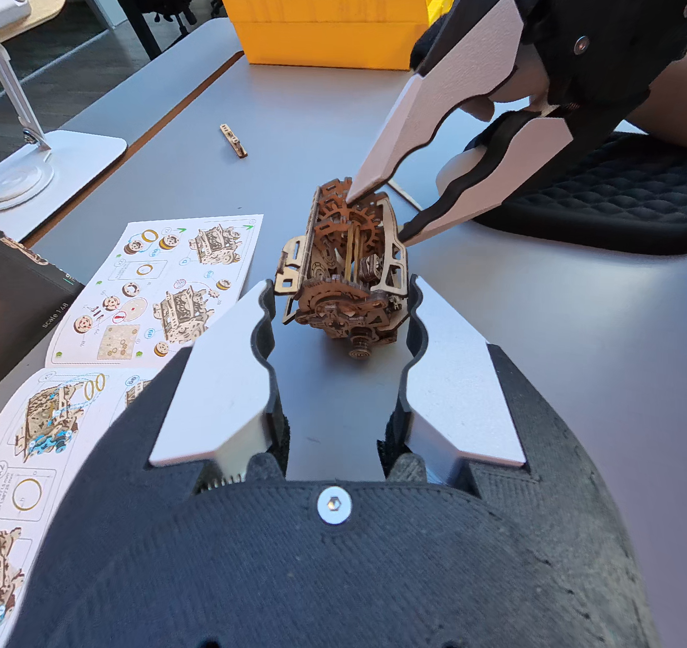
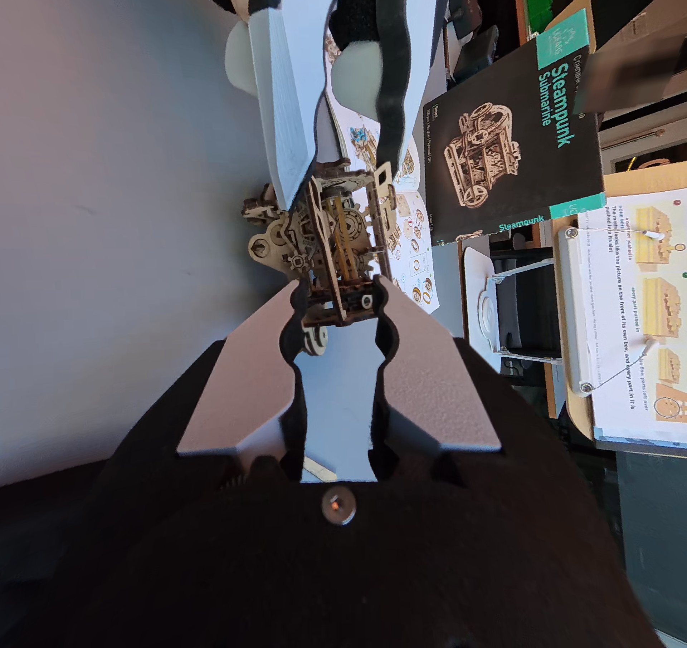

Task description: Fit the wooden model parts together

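Wooden model (image 1: 344, 277) sits mid-desk, tilted, near the instruction sheet (image 1: 156, 288). Left gripper (image 1: 340, 295) brackets it with wide fingers; pad contact unclear. Right gripper (image 2: 338, 297) pinches its far end. Risk: uneven squeeze snaps thin frames, or the model tips and slips.

Laser-cut wooden model (image 1: 345, 273), matt grey table (image 1: 520, 314), glossy paper instructions (image 1: 178, 277)

The wooden model (image 1: 345, 277) sits mid-tabletop (image 1: 520, 314) with bare room on its right, but the paper sheets (image 1: 160, 288) crowd its left, the yellow bin (image 1: 327, 17) blocks the far edge, and a small wooden piece (image 1: 233, 140) lies between
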Tool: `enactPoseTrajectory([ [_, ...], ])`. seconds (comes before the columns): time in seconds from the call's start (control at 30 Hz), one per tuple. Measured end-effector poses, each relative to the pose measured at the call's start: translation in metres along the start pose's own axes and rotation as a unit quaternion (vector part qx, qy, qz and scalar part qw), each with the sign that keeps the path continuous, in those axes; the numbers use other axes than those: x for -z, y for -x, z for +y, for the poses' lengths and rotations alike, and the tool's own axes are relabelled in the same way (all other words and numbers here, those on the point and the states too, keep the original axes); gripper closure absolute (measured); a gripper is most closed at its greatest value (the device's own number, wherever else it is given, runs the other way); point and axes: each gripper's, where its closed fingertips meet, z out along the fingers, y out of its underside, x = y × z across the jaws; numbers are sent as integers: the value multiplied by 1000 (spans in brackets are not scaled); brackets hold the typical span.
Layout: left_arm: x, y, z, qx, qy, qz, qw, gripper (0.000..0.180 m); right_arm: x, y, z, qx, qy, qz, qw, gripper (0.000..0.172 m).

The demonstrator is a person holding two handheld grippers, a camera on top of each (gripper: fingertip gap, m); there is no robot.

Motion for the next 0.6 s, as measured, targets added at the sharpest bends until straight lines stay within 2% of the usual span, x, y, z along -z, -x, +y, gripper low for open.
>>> enactPoseTrajectory([
  [0.1,-5,3,0,5,0,-8,1000,110,-2,-3,3,-16,0,-5,1000,139],
  [0.47,-18,9,-6,-10,-3,-28,1000,110,0,-22,17,14,13,11,1000,137],
  [0.6,-27,14,-10,-10,-7,-32,999,110,8,-29,29,-7,36,31,999,136],
])
